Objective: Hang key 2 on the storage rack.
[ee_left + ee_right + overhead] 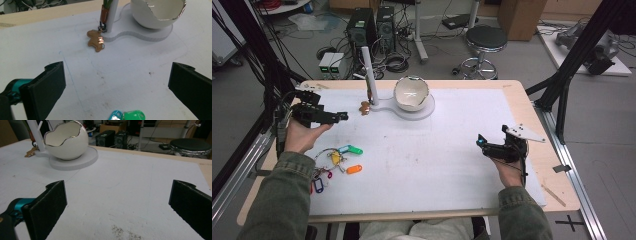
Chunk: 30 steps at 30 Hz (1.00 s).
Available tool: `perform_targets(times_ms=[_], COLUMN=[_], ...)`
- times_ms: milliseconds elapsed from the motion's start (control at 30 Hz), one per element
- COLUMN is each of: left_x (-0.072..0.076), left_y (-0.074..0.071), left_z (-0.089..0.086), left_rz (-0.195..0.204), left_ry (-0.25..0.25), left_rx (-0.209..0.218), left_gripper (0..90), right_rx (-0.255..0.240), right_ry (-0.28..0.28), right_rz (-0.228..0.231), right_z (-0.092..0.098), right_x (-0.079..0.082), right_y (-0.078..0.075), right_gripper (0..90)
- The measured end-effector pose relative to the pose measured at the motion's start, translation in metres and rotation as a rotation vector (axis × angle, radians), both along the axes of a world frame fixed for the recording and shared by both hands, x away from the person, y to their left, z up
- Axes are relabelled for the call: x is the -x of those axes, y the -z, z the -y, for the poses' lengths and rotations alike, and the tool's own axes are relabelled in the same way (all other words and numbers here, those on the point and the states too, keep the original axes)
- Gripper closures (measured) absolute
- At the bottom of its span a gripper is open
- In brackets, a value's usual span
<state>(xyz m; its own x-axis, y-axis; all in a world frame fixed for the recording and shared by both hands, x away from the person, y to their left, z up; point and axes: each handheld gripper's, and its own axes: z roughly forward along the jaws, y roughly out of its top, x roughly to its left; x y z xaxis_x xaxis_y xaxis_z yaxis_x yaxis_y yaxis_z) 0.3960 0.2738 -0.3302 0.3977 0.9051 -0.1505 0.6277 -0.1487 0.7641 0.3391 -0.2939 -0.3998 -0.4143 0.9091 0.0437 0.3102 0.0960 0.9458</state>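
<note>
A white egg-shaped bowl (411,93) (158,11) (66,140) stands on a white base (419,111) with an upright white post (369,75). A brown bear-shaped key tag (364,107) (95,40) hangs from the post and rests on the mat. A bunch of keys with coloured tags (339,159) lies at the left front; its green tag (133,116) and blue tag (115,115) lie just below my left gripper (343,116) (116,87), which is open and empty. My right gripper (480,142) (117,207) is open and empty at the right.
A white mat (422,160) covers most of the wooden table (557,185). Behind the table stand a stool (484,42), computer cases (369,27) and loose cables on the floor. Black frame struts (577,55) rise at both sides.
</note>
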Motion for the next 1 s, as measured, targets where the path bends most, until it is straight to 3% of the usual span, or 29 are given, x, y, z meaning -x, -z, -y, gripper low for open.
perform_targets(times_ms=[367, 467, 1000], left_x=[0.011, 0.014, 0.032], left_y=[0.010, 0.011, 0.036], left_z=[-0.001, 0.000, -0.001], left_rz=[-0.026, -0.019, -0.068], left_ry=[0.007, 0.006, 0.031], left_rx=[-0.026, -0.021, -0.019], left_gripper=[1.7, 1.6, 1.6], right_rx=[-0.001, 0.000, -0.001], right_ry=[-0.001, -0.001, -0.001], right_rz=[-0.005, -0.005, -0.002], right_z=[0.000, 0.000, -0.001], right_x=[0.000, 0.000, 0.000], right_y=[0.000, 0.000, 0.000], right_gripper=[0.5, 0.5, 0.5])
